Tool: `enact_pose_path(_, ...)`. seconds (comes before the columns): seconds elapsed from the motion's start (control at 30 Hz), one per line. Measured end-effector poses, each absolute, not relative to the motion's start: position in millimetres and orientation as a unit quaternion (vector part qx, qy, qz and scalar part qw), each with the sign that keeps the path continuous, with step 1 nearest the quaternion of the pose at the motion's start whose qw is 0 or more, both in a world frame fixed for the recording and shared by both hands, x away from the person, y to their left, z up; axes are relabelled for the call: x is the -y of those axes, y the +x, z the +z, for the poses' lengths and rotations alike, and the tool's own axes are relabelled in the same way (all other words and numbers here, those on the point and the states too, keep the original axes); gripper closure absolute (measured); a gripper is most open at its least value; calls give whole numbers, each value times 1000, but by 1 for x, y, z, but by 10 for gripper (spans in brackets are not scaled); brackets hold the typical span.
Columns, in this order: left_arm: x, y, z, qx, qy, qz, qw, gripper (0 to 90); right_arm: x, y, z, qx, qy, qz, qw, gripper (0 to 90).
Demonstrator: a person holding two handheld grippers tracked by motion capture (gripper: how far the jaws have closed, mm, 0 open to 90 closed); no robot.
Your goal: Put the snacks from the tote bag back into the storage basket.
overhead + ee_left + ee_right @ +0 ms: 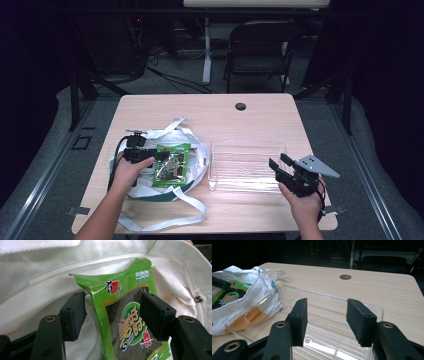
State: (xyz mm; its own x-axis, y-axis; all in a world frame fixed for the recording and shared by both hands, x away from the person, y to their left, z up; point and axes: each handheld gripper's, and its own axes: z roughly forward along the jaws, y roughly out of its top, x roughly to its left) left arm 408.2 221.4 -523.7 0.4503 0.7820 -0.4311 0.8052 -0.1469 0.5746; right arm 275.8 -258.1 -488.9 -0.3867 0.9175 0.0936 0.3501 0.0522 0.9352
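Note:
A green seaweed snack packet point(172, 164) lies on a white tote bag point(145, 187) at the table's front left. My left gripper point(158, 156) reaches the packet's left edge from the left. In the left gripper view the packet point(117, 315) sits between the spread jaws of that gripper point(113, 315). The left pad stands clear of the packet's edge and the right pad lies over its printed face, so the gripper is open. My right gripper point(277, 161) is open with nothing between its jaws, at the front right corner of a clear plastic tray point(220, 167). The right gripper view looks over the tray point(372, 308) past that gripper point(327, 320).
The bag's long white straps point(165, 217) trail toward the table's front edge and up to the back point(175, 122). A cable hole point(240, 106) sits in the tabletop at the far middle. A dark folding chair point(262, 47) stands beyond the table.

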Motion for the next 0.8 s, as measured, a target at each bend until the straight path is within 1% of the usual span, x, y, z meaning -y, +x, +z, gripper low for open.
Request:
enact_pose_path(0.47,-215,414,-533,-520,766,-23,377,396,262,271,-488,-665,478,495,289,514)
enact_pose_path(0.53,-215,415,-535,-521,765,-35,376,396,262,271,-488,-665,478,495,290,514)
enact_pose_path(0.8,-212,415,-538,-520,765,-39,377,408,262,271,-488,-666,477,495,290,514)
